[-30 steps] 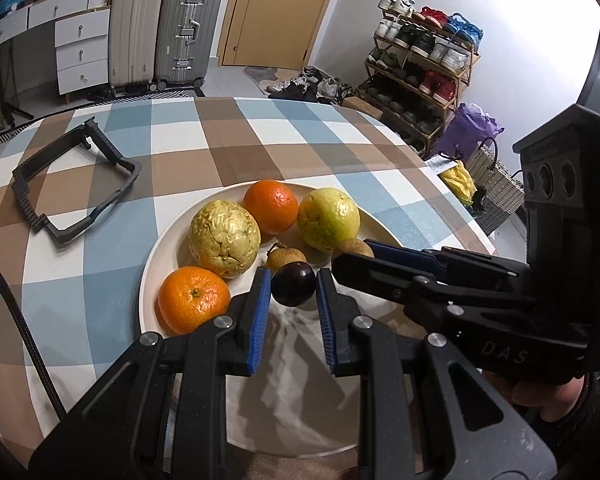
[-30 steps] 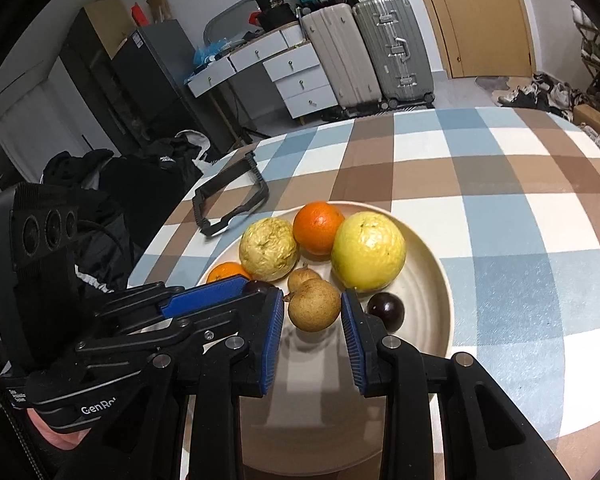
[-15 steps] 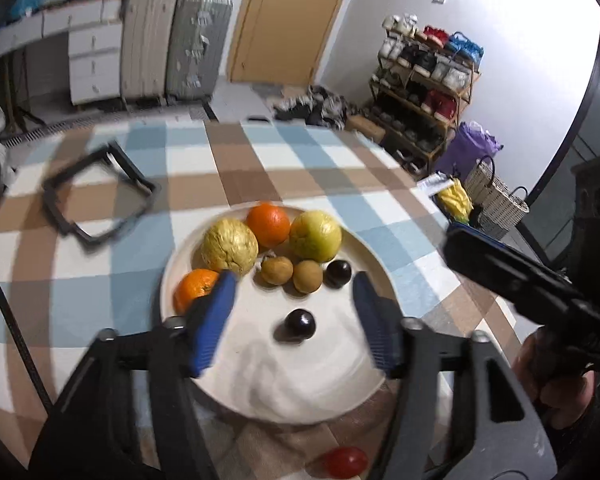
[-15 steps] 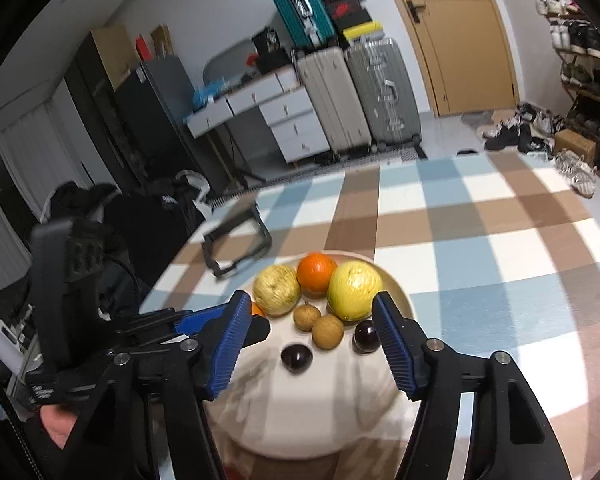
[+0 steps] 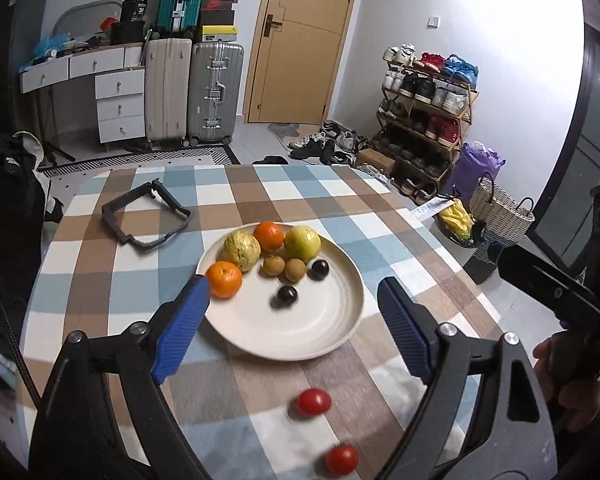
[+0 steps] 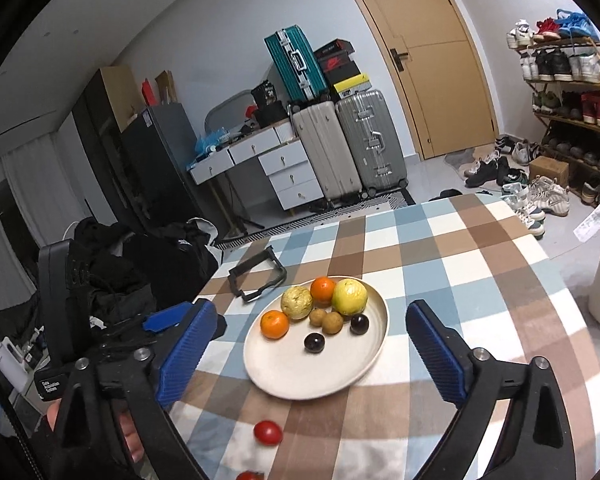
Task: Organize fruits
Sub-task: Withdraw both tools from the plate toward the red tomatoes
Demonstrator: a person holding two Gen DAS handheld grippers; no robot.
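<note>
— Holding both tools above the checked tablecloth, we see the left gripper with its blue pads spread wide and nothing between them; its jaws have just been opening. What about the other?

— We see the same with the right gripper: jaws just opened, pads wide apart, no fruit touching them. Both hang short of the near rim of the plate.

— Where does the fruit lie?

— We count two oranges, a knobbly yellow fruit and a smooth yellow-green one along the plate's far side, touching one another. Two small brown fruits sit just in front of them, one dark plum beside those and another plum alone nearer the plate's middle.

— And off the plate?

— We see two red tomatoes on the cloth near the table's near edge, and a black frame towards the far left corner.
</note>
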